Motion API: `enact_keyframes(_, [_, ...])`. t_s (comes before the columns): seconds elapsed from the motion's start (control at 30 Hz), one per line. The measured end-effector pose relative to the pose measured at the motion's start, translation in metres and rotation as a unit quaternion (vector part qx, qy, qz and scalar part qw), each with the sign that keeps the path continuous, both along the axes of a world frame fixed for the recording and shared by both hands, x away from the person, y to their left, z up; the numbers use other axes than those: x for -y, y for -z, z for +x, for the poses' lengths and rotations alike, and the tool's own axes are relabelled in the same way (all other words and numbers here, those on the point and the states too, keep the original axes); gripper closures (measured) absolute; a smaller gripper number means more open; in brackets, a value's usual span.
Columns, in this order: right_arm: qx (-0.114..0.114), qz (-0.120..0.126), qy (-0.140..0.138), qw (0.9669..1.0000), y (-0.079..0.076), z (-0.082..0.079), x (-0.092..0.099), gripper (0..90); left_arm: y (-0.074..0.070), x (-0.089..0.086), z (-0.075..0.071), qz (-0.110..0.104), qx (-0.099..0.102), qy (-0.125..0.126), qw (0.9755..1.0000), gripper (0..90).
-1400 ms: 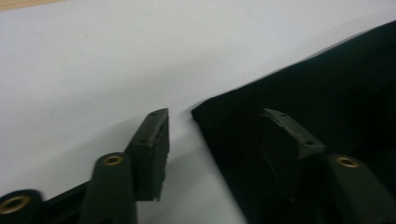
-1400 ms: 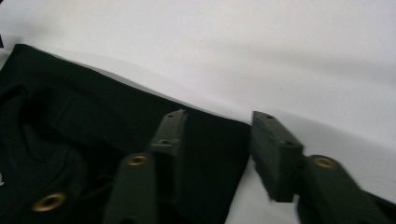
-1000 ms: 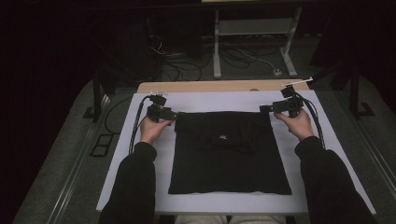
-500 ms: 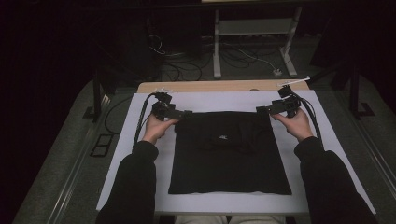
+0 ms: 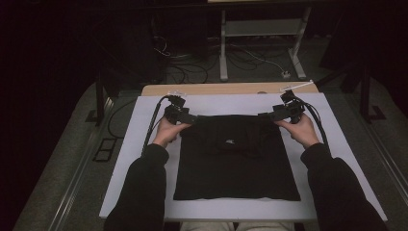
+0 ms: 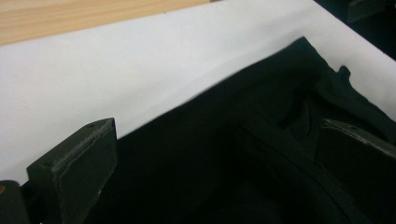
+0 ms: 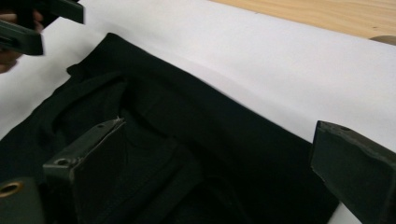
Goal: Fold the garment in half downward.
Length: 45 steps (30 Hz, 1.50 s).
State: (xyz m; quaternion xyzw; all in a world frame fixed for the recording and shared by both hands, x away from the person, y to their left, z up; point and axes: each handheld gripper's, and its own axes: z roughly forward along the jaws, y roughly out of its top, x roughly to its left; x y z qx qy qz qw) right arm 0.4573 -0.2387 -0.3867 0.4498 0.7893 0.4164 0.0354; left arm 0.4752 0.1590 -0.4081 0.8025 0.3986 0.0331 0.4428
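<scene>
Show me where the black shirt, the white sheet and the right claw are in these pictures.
black shirt [image 5: 235, 168]: high view, on the flat middle of the cloth.
white sheet [image 6: 116, 70]: left gripper view, on a bare part beyond the shirt.
right claw [image 7: 219, 172]: right gripper view, midway between its two open jaws.
</scene>
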Motion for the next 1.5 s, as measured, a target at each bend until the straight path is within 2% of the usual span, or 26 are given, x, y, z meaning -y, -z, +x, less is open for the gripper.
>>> enact_keyframes(0.2, [-0.002,-0.002,-0.016,0.9999,0.005,-0.001,-0.009,4.8,0.009,0.005,0.002,-0.001,-0.018,0.002,0.9998,0.0])
enact_keyframes(0.43, [-0.007,-0.009,-0.032,0.9994,0.01,-0.003,-0.02,5.7,0.015,0.012,0.004,-0.001,-0.025,0.009,0.9997,0.0])
enact_keyframes(0.57, [-0.011,-0.011,-0.038,0.9991,0.013,-0.003,-0.022,6.6,0.018,0.016,0.006,0.003,-0.027,0.014,0.9995,5.3])
enact_keyframes(0.67, [-0.013,-0.01,-0.039,0.9991,0.015,-0.003,-0.023,9.4,0.02,0.018,0.008,0.0,-0.036,0.022,0.9991,6.4])
enact_keyframes(0.77, [-0.016,-0.01,-0.04,0.999,0.017,-0.004,-0.023,12.5,0.022,0.021,0.01,-0.014,-0.049,0.027,0.9984,10.9])
enact_keyframes(0.87, [-0.017,-0.012,-0.039,0.999,0.019,-0.004,-0.023,14.4,0.026,0.024,0.012,-0.012,-0.069,0.036,0.9969,13.5])
enact_keyframes(0.9, [-0.017,-0.012,-0.039,0.999,0.019,-0.004,-0.023,15.9,0.027,0.026,0.012,-0.006,-0.083,0.042,0.9956,13.7])
enact_keyframes(0.97, [-0.016,-0.011,-0.04,0.999,0.019,-0.004,-0.023,21.9,0.028,0.029,0.013,0.007,-0.089,0.049,0.9948,14.5])
enact_keyframes(1.17, [-0.019,-0.016,-0.049,0.9985,0.023,-0.003,-0.026,33.7,0.027,0.033,0.014,-0.012,-0.089,0.042,0.9951,25.1])
enact_keyframes(1.23, [-0.021,-0.022,-0.047,0.9984,0.024,-0.003,-0.027,35.2,0.027,0.034,0.015,-0.024,-0.098,0.043,0.9939,27.8])
enact_keyframes(1.5, [-0.028,-0.042,-0.045,0.9977,0.034,0.0,-0.028,54.6,0.029,0.036,0.017,-0.024,-0.116,0.042,0.9921,51.5])
